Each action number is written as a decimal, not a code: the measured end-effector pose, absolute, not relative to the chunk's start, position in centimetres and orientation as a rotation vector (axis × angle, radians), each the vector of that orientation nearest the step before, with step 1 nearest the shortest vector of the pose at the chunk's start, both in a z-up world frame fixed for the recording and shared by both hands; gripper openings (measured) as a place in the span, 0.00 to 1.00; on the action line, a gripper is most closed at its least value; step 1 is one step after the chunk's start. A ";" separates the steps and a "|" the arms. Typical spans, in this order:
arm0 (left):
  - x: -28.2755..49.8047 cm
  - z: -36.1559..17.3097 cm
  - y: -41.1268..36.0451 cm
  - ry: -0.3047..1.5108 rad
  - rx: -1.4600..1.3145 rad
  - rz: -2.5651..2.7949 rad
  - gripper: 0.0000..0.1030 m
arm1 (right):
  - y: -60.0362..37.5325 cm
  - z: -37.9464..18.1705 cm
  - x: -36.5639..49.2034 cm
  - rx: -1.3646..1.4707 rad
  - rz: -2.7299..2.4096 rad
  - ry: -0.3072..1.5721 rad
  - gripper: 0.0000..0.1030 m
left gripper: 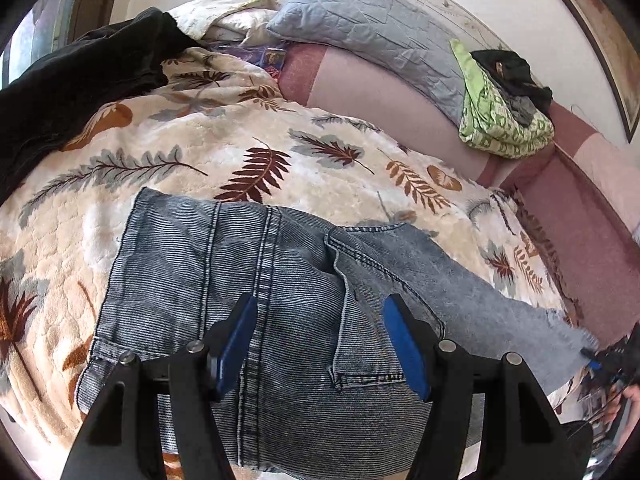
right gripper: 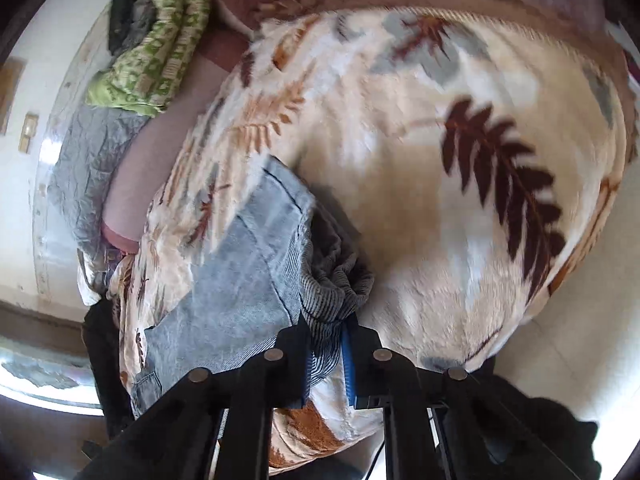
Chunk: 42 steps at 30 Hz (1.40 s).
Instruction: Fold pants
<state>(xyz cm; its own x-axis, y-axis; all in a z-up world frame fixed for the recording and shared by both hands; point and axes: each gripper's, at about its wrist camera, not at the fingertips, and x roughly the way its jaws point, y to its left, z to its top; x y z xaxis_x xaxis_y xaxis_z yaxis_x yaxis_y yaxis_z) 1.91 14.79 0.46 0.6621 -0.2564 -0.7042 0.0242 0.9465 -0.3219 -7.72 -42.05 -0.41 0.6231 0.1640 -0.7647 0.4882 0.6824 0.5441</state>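
Pants (left gripper: 280, 280) under spread L tongs (left gripper: 320, 312); R tongs (right gripper: 326, 344) pinch hem.

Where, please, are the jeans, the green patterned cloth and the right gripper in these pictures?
jeans (left gripper: 280, 280): left wrist view, on the denim beside the back pocket.
green patterned cloth (left gripper: 500, 120): left wrist view, on its folded middle.
right gripper (right gripper: 326, 344): right wrist view, between its fingertips, shut on bunched jeans fabric.

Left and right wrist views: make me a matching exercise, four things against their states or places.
Things:
1. left gripper
2. right gripper
3. green patterned cloth
4. grey quilted pillow

States or places:
A. lies against the wall at the head of the bed
B. shut on the jeans
C. open above the denim
D. bundled with a dark garment on top

Pairs: 1-C, 2-B, 3-D, 4-A
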 end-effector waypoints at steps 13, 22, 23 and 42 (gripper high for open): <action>3.1 -0.9 10.2 0.929 -0.086 -0.164 0.69 | -44.5 -2.9 -7.2 0.731 -0.241 0.979 0.54; 1.9 0.6 6.9 0.871 -0.009 -0.211 0.70 | -44.8 3.3 -9.1 0.742 -0.201 0.793 0.71; 2.4 -0.7 6.7 0.920 0.011 -0.197 0.70 | -43.5 3.8 -8.2 0.730 -0.130 0.794 0.71; 4.5 -2.4 10.2 0.962 -0.070 0.044 0.80 | -20.1 4.6 11.0 0.278 0.322 1.064 0.66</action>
<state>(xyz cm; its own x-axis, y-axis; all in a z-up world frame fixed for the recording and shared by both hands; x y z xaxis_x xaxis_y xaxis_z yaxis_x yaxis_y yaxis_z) 4.47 10.18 -2.41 0.5710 0.0063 -0.8209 -0.0684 0.9969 -0.0400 11.02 -20.10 4.58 0.4467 0.3884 -0.8060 -0.1238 0.9190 0.3743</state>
